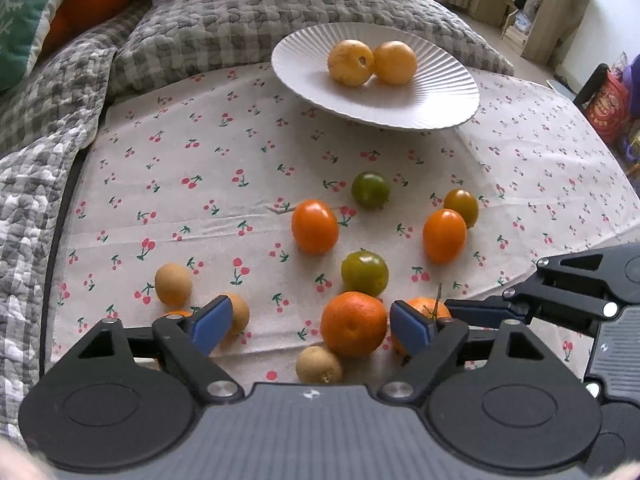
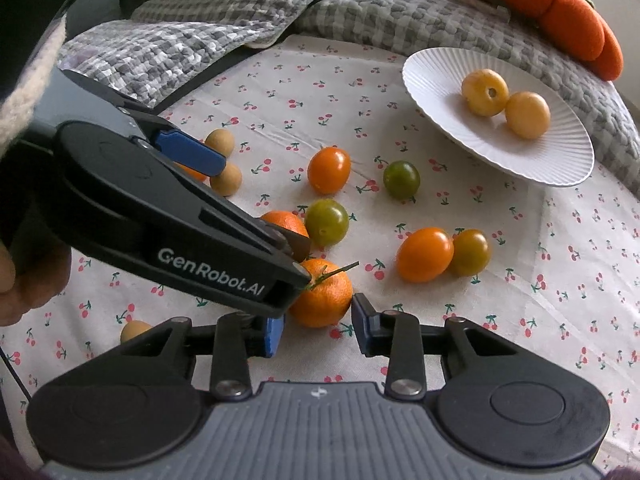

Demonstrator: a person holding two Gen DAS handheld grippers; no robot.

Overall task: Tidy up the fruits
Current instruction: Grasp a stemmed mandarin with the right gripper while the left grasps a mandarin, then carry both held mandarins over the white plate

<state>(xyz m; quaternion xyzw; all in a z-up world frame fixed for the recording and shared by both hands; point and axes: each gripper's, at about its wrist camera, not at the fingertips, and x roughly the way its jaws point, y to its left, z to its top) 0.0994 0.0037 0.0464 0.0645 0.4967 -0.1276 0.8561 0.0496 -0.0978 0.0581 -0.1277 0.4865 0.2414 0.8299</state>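
The right tool (image 2: 318,326) pinches a stemmed mandarin (image 2: 322,294) between its blue pads on the cherry-print cloth (image 2: 520,300). The left tool (image 1: 310,322) stands spread around a second mandarin (image 1: 354,323), pads not pressing it. Two yellow fruits (image 1: 372,62) sit on the white plate (image 1: 432,108); small tomatoes (image 1: 315,226) lie scattered between.

Both units matched: the black plastic left gripper (image 1: 310,322) and the black right gripper (image 2: 318,330) had blue fingertip pads (image 1: 212,322), silver pivot screws, ribbed grey bodies. "GenRobot.AI" was printed white on the left one. Cream knitted sleeve (image 2: 24,92).
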